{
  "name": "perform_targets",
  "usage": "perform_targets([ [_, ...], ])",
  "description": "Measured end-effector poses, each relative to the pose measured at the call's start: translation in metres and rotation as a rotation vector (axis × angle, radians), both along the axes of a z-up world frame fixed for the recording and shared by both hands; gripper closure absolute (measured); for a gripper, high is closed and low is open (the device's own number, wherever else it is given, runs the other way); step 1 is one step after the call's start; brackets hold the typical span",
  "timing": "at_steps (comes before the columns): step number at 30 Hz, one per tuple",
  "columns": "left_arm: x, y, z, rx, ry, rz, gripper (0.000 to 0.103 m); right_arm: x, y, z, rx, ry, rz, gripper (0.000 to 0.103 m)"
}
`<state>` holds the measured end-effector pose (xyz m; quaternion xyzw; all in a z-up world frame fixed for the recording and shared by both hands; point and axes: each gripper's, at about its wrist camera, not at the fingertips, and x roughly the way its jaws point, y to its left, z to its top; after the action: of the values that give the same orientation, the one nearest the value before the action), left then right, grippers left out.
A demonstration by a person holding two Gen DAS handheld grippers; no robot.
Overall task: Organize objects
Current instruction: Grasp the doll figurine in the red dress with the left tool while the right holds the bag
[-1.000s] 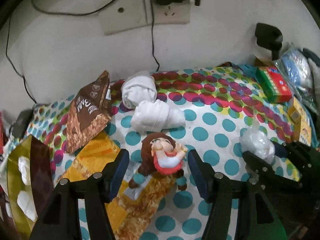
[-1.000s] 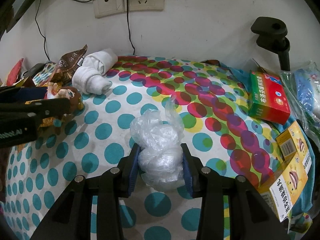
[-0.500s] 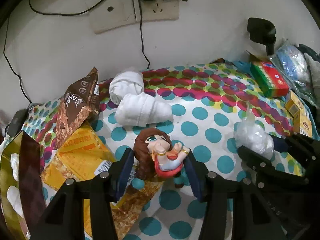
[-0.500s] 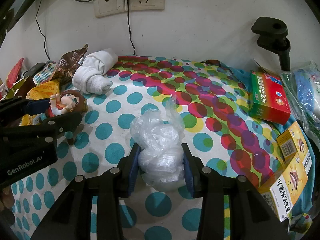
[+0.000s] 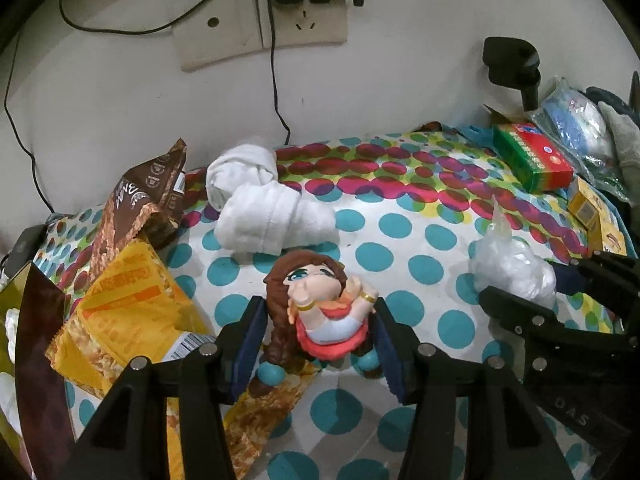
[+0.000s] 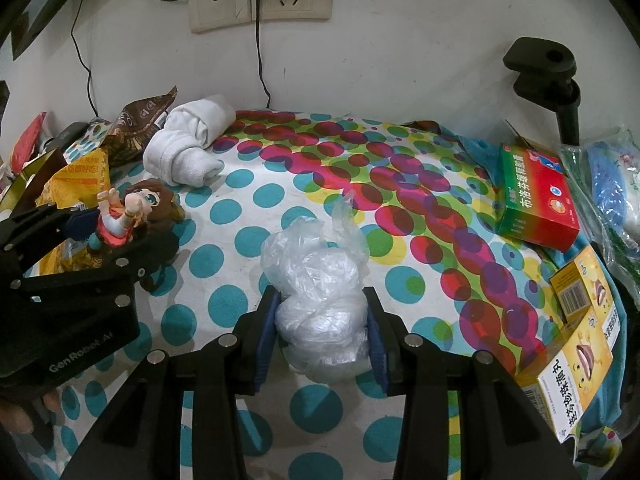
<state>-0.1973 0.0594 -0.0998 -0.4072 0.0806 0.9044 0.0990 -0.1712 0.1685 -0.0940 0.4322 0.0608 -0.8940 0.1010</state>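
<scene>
Left gripper (image 5: 318, 338) fingers astride doll figurine (image 5: 320, 312), just reopening slightly, contact unclear; right gripper (image 6: 322, 336) clamped on crumpled plastic bag (image 6: 320, 296)

Dim, even indoor light falls from above me, with a greenish cast. Soft shadows sit under my fingers (image 5: 240, 344) on the spotted cloth (image 6: 400, 216). Fisheye bending curves the wall (image 5: 400, 80) and blackens every corner. The centre stays fairly sharp; the edges smear slightly.
</scene>
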Motion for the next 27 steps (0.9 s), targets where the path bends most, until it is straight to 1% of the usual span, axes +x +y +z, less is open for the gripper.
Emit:
perform_targets([
  [4, -0.003, 0.006, -0.005, -0.031, -0.026, -0.016, 0.045, 0.000, 0.001, -0.001, -0.001, -0.001, -0.002, 0.064],
  [6, -0.006, 0.001, -0.006, -0.003, -0.037, -0.003, 0.041, 0.000, 0.002, -0.001, 0.001, 0.000, -0.003, 0.062],
  [7, -0.008, -0.004, -0.006, 0.030, -0.050, -0.002, 0.041, 0.000, 0.003, -0.001, 0.006, 0.001, -0.007, 0.058],
  [8, -0.010, -0.008, -0.007, 0.058, -0.062, -0.001, 0.041, 0.000, 0.004, -0.002, 0.016, 0.001, -0.021, 0.051],
  [9, -0.011, -0.011, -0.007, 0.079, -0.070, 0.001, 0.041, -0.001, 0.006, -0.003, 0.023, 0.000, -0.036, 0.046],
  [10, -0.011, -0.012, -0.007, 0.079, -0.069, 0.004, 0.041, -0.001, 0.008, -0.004, 0.020, -0.003, -0.051, 0.041],
  [12, -0.010, -0.009, -0.007, 0.059, -0.063, 0.004, 0.041, -0.002, 0.014, -0.006, -0.009, -0.016, -0.063, 0.035],
  [13, -0.010, -0.009, -0.007, 0.060, -0.063, 0.005, 0.041, -0.003, 0.014, -0.008, 0.004, -0.020, -0.080, 0.029],
  [19, -0.009, -0.009, -0.006, 0.073, -0.068, 0.006, 0.041, -0.001, 0.012, -0.009, 0.012, -0.018, -0.086, 0.028],
  [20, -0.009, -0.008, -0.005, 0.073, -0.068, 0.007, 0.041, -0.001, 0.012, -0.009, 0.014, -0.017, -0.086, 0.026],
  [21, -0.009, -0.009, -0.005, 0.074, -0.068, 0.007, 0.041, -0.002, 0.012, -0.009, 0.020, -0.016, -0.089, 0.022],
  [22, -0.009, -0.009, -0.005, 0.075, -0.069, 0.007, 0.041, -0.002, 0.011, -0.010, 0.032, -0.018, -0.099, 0.006],
  [23, -0.009, -0.009, -0.005, 0.073, -0.068, 0.007, 0.041, -0.003, 0.011, -0.012, 0.039, -0.035, -0.102, 0.000],
  [25, -0.009, -0.009, -0.005, 0.074, -0.069, 0.007, 0.041, -0.002, 0.010, -0.012, 0.012, -0.053, -0.077, 0.000],
  [27, -0.009, -0.008, -0.005, 0.071, -0.068, 0.007, 0.041, -0.002, 0.013, -0.012, 0.004, -0.055, -0.078, 0.000],
])
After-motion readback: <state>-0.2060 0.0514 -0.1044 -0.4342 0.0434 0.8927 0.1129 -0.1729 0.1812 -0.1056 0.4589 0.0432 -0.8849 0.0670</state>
